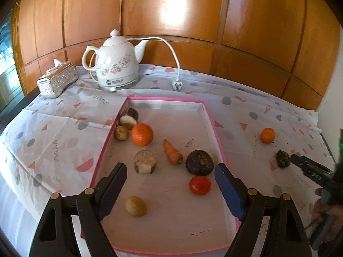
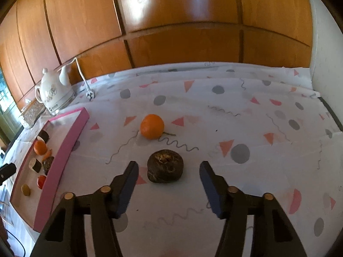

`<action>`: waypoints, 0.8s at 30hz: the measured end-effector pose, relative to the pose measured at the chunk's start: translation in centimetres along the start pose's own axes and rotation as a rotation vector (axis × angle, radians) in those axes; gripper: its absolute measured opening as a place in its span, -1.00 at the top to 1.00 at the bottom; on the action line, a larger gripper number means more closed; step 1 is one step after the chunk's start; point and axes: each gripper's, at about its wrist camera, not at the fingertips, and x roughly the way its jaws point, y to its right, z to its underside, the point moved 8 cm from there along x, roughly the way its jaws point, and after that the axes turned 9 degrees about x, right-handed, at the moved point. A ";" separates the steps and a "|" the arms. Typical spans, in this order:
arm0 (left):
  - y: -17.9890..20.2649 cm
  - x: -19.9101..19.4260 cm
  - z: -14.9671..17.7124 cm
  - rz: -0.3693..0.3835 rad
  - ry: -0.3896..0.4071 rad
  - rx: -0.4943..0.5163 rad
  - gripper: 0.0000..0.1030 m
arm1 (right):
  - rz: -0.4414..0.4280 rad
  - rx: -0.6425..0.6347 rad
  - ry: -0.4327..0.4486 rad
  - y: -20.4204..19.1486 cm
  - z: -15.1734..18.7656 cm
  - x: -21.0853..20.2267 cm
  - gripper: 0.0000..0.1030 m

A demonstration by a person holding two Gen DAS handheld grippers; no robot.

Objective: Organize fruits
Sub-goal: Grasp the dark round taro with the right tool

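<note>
A pink-rimmed tray (image 1: 214, 126) holds an orange (image 1: 142, 134), a carrot (image 1: 172, 154), a dark round fruit (image 1: 199, 162), a red tomato (image 1: 199, 185), a kiwi (image 1: 135, 206) and several other pieces. My left gripper (image 1: 170, 190) is open and empty above the tray's near half. On the cloth right of the tray (image 2: 64, 150) lie a second orange (image 2: 152, 126) and a dark wrinkled fruit (image 2: 165, 167). My right gripper (image 2: 168, 187) is open, with the dark fruit just ahead between its fingers, not touched. It also shows in the left wrist view (image 1: 300, 162).
A white teapot (image 1: 116, 64) with a cord and plug (image 1: 177, 85) stands behind the tray. A silver tissue box (image 1: 57, 79) sits at the far left. Wooden wall panels close off the back. The patterned tablecloth (image 2: 235, 117) spreads to the right.
</note>
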 end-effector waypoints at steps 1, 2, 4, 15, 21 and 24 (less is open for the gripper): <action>0.2 0.0 -0.1 0.004 0.001 0.005 -0.64 | 0.004 -0.009 -0.011 -0.1 0.1 0.6 -0.15; 0.4 0.1 -0.2 0.008 0.000 0.013 -0.64 | 0.005 -0.015 -0.023 -0.2 0.2 1.1 -0.14; 0.9 0.2 -0.3 0.016 -0.002 0.023 -0.64 | 0.004 -0.026 -0.036 -0.5 0.3 1.9 -0.11; 4.7 1.5 -2.4 0.073 -0.009 0.077 -0.64 | 0.103 -0.101 -0.039 -0.1 -0.4 3.5 0.10; 7.0 2.6 -3.1 0.114 -0.031 0.101 -0.64 | 0.216 -0.020 0.004 5.0 -1.2 2.5 0.10; 8.2 3.2 -3.3 0.132 -0.044 0.115 -0.64 | 0.245 0.000 0.007 6.7 -1.0 2.6 0.10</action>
